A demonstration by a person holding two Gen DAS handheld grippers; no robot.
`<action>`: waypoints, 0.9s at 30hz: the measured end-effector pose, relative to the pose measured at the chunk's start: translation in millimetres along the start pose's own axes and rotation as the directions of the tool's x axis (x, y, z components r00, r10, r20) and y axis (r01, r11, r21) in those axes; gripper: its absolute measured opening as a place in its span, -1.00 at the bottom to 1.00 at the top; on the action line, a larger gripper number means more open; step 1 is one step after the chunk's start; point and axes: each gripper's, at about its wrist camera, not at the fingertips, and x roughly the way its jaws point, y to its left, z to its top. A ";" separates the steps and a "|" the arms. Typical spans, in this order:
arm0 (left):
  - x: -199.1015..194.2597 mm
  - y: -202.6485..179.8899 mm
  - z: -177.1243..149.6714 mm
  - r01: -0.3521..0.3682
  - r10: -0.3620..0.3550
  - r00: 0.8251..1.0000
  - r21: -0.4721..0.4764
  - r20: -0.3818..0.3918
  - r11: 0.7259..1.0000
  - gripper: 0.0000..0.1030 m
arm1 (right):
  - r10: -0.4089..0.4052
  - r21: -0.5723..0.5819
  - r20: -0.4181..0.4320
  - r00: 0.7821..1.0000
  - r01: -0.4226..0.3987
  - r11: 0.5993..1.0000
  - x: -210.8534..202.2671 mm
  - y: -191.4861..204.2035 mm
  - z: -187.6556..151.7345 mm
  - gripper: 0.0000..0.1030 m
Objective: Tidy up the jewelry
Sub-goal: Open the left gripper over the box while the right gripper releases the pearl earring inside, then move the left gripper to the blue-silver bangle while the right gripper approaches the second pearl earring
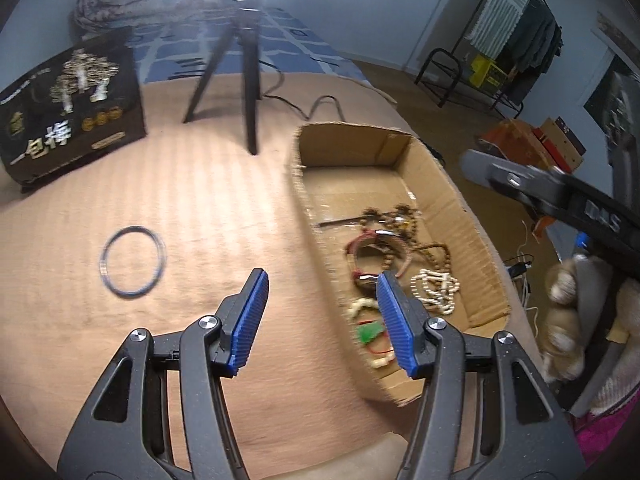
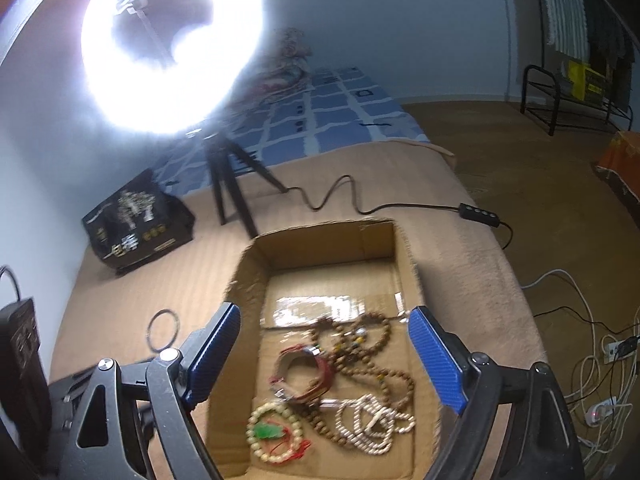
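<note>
Tan bedding carries a cardboard box (image 2: 256,264) already holding beads, both grippers (image 1: 322,320) (image 2: 324,360) released and empty, so the thin ring (image 1: 133,262) lying left looks next to fetch.

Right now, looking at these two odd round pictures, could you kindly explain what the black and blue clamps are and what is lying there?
Each picture comes from a fisheye camera on a hand-held two-finger gripper, looking along its blue-padded fingers. One view shows the left gripper, the other the right gripper. Both are open and hold nothing.

On the tan blanket stands a shallow cardboard box holding jewelry: brown wooden beads, a red bracelet, a white bead necklace and a pale bead bracelet with a green charm. One thin dark bangle lies outside the box. Behind are a black printed box and a ring light's tripod.
</note>
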 end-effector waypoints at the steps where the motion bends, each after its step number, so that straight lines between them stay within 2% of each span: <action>1: -2.5 6.3 0.0 -0.007 0.007 1.000 -0.005 0.003 1.000 0.12 | 0.008 -0.008 0.000 1.000 -0.008 1.000 -2.0 4.6 -1.6 0.71; 11: -28.8 87.9 -1.9 -0.097 0.099 0.995 -0.084 0.025 0.992 0.12 | 0.097 -0.096 -0.004 0.995 -0.097 0.991 -12.8 71.7 -28.5 0.70; 13: -31.3 102.5 -3.7 -0.111 0.113 0.993 -0.091 0.023 0.990 0.12 | 0.104 -0.122 -0.009 0.994 -0.105 0.987 -10.6 87.4 -36.0 0.64; 15: -31.8 116.7 -5.5 -0.117 0.120 0.993 -0.103 0.016 0.988 0.12 | 0.112 -0.150 -0.031 0.993 -0.116 0.982 -2.9 103.0 -44.5 0.56; 20: -23.0 155.3 -9.1 -0.108 0.105 0.994 -0.182 -0.030 0.977 0.12 | 0.132 -0.154 -0.125 0.983 -0.151 0.976 28.2 124.9 -60.7 0.19; 27: -11.6 186.4 -7.3 -0.106 0.097 0.994 -0.266 -0.046 0.958 0.12 | 0.123 -0.178 -0.205 0.971 -0.161 0.971 64.4 145.0 -75.2 0.19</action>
